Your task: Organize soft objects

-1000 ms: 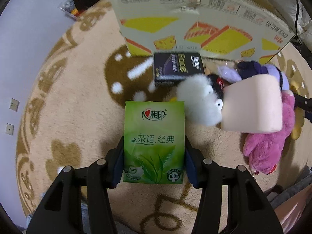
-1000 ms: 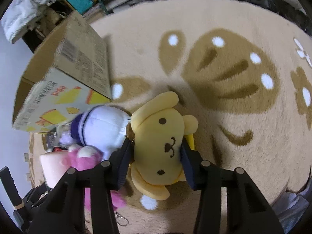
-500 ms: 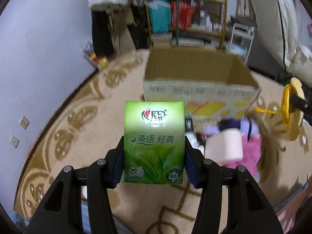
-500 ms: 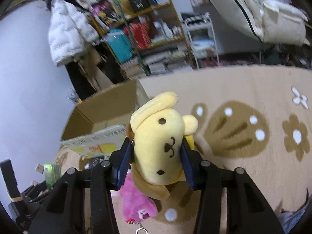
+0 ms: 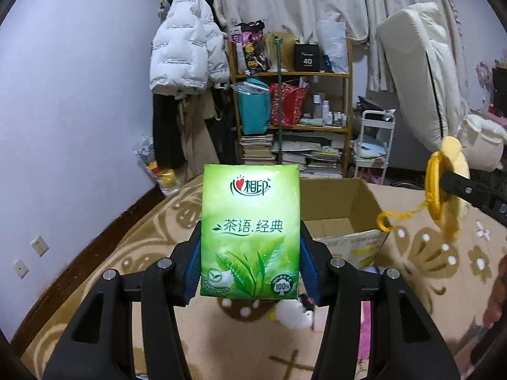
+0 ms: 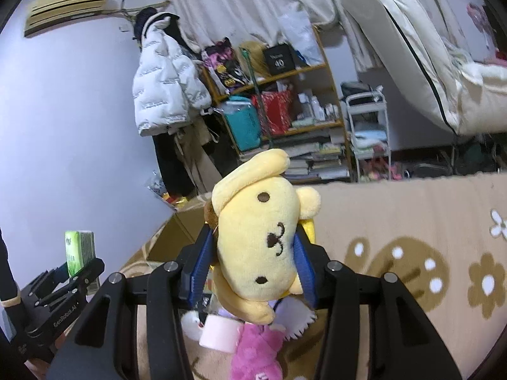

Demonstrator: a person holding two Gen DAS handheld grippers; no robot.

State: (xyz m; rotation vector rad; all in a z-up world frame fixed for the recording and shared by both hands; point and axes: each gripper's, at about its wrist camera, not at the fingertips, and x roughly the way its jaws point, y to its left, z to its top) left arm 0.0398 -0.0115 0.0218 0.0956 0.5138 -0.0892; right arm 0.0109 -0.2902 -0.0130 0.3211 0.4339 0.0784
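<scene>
My left gripper [image 5: 250, 264] is shut on a green tissue pack [image 5: 250, 231], held upright well above the rug; the pack also shows in the right wrist view [image 6: 79, 248]. My right gripper [image 6: 253, 264] is shut on a yellow dog plush [image 6: 263, 247], lifted high; the plush also shows at the right of the left wrist view [image 5: 443, 186]. An open cardboard box [image 5: 342, 218] stands on the rug beyond both grippers. Below lie a white plush [image 5: 293, 315], a pink plush [image 6: 256, 351] and a pale pink roll [image 6: 220, 332].
A beige patterned rug [image 6: 412, 221] covers the floor. A cluttered wooden shelf [image 5: 291, 110] and a white jacket [image 5: 185, 47] stand against the far wall. A small white cart [image 5: 375, 145] and a leaning mattress [image 5: 418, 79] are at the right.
Both grippers have risen and tilted up from looking down at the rug to looking across the room, each still holding its object. The box and toy pile have dropped low in view.
</scene>
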